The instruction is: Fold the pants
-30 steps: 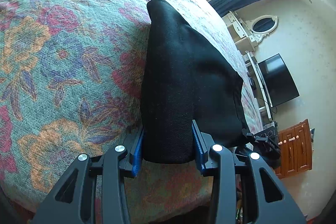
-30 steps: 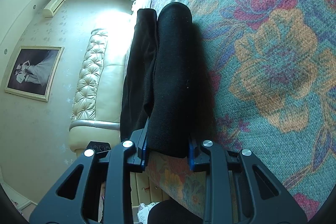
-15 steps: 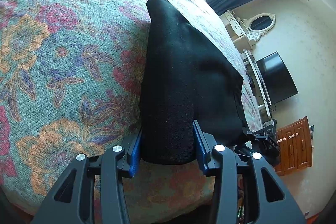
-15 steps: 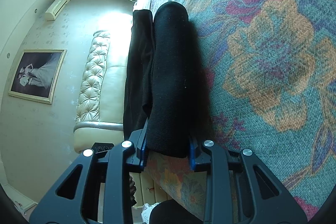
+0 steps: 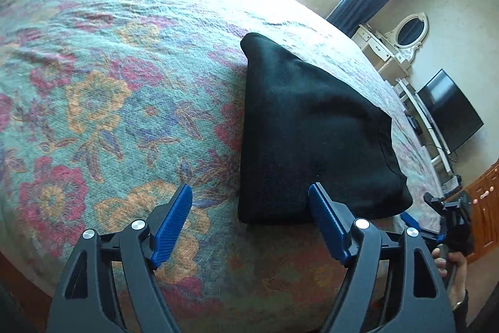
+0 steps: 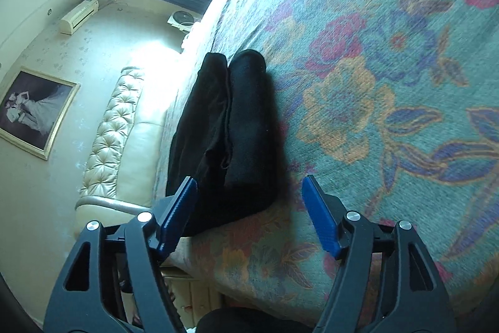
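Observation:
Black pants (image 5: pixel 305 130), folded into a thick bundle, lie on the floral bedspread (image 5: pixel 93 102). In the left wrist view my left gripper (image 5: pixel 251 208) sits at the bundle's near end with its jaws opening. Its blue pads (image 5: pixel 174 217) stand apart from the cloth, and only the near corner of the bundle lies between them. In the right wrist view the pants (image 6: pixel 246 127) show as two stacked rolls. My right gripper (image 6: pixel 249 208) is also opening. The bundle's end sits between its jaws, and neither pad presses on it.
The bed's near edge runs just under both grippers. In the left wrist view a window, dark curtains, a white dresser with a mirror (image 5: pixel 408 30), a TV (image 5: pixel 449 111) and a wooden cabinet stand to the right, with a person's hand (image 5: pixel 450 266) low at the right. A tufted headboard (image 6: pixel 115 127) and a framed picture (image 6: pixel 34 111) are in the right wrist view.
Both grippers were shut on the near end of the pants. Both have now let go, spread their jaws and drawn back and up a little. The bundle rests on the bed.

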`<state>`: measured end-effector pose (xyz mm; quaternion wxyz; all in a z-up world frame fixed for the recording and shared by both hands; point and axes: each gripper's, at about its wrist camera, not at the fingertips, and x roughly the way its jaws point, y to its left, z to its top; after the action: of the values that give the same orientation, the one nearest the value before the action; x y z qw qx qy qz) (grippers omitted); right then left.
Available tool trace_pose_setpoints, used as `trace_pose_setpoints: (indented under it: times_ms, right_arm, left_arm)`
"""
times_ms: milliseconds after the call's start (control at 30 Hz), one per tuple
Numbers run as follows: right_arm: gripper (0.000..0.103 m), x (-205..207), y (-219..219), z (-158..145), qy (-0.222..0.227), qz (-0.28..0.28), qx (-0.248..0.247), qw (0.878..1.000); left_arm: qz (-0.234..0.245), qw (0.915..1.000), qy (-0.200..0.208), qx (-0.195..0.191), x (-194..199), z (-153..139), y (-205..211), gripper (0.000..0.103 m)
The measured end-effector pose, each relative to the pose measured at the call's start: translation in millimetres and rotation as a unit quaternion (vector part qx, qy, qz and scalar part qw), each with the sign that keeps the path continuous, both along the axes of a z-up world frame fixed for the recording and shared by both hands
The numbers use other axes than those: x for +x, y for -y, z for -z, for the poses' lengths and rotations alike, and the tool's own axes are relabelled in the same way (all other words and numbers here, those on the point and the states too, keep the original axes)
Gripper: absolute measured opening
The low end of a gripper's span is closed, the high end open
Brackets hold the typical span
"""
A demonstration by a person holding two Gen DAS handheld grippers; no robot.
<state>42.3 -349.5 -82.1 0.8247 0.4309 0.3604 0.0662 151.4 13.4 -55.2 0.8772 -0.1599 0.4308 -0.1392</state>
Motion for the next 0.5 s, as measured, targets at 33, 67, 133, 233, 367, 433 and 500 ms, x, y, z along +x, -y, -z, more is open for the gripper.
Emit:
trace_pose_setpoints:
  times_ms: [33, 67, 133, 233, 367, 433, 500]
  right_arm:
    - [0.072, -9, -4, -6, -0.004, 0.012, -0.036, 0.999]
    - [0.072, -18, -10, -12, -0.003, 0.023, -0.07, 0.997]
    - [0.073, -33, -24, -25, -0.003, 0.032, -0.14, 0.99]
    - [0.073, -49, -54, -44, 0.016, 0.028, -0.229, 0.973]
    - [0.076, -55, -92, -61, 0.045, 0.002, -0.292, 0.955]
    - [0.078, -58, -110, -66, 0.057, -0.01, -0.309, 0.949]
    - [0.079, -60, -119, -68, 0.059, -0.016, -0.31, 0.949]
  left_arm:
    - [-0.004, 0.9997, 0.01, 0.023, -7, -4, 3, 0.076]
    - [-0.009, 0.9988, 0.019, 0.045, -15, -7, 7, 0.076]
    - [-0.011, 0.9962, 0.034, 0.079, -29, -14, 15, 0.076]
    - [-0.015, 0.9922, 0.04, 0.117, -48, -18, 25, 0.078]
    - [-0.019, 0.9932, 0.034, 0.11, -66, -24, 34, 0.082]
    - [-0.022, 0.9931, 0.033, 0.111, -73, -27, 38, 0.083]
    - [-0.022, 0.9917, 0.041, 0.12, -82, -31, 43, 0.084]
